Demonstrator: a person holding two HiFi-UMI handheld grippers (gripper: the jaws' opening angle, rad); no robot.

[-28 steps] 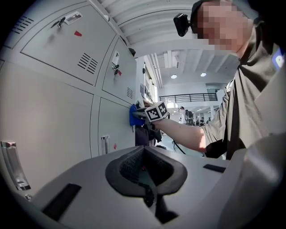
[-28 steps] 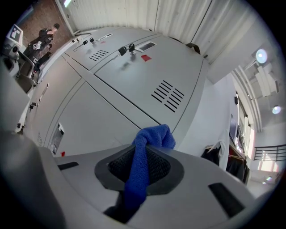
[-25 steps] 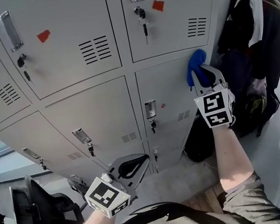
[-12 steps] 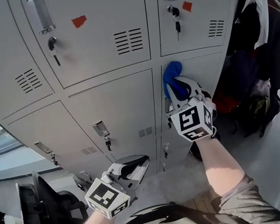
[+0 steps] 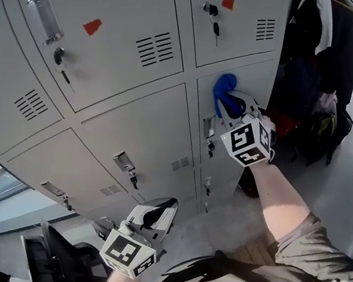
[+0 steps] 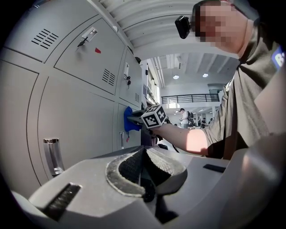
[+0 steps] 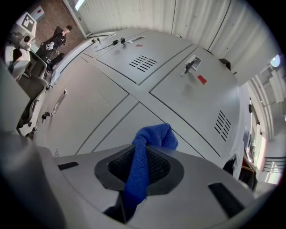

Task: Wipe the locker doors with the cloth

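- A black chair (image 5: 56, 266) is standing low at the left, close beside the left gripper (image 5: 157, 212) and in front of the bottom lockers.
- A grey locker bank (image 5: 135, 137) is filling the view ahead. Its doors are carrying vent slots, handles and red stickers (image 5: 93, 27), and keys (image 5: 213, 21) are dangling from the locks.
- Dark clothes (image 5: 325, 43) are hanging just right of the lockers, crowding the space beside the right arm.
- The left gripper is hovering low, apart from the doors, with its jaws pressing together on nothing.
- The right gripper (image 5: 233, 105) is reaching to the right-hand door (image 5: 257, 79) below the stickered row, its jaws clamping tight on the blue cloth (image 5: 223, 87).
- The cloth is bunching out past the jaw tips and touching that door near its top edge, just right of its handle (image 5: 208, 126).
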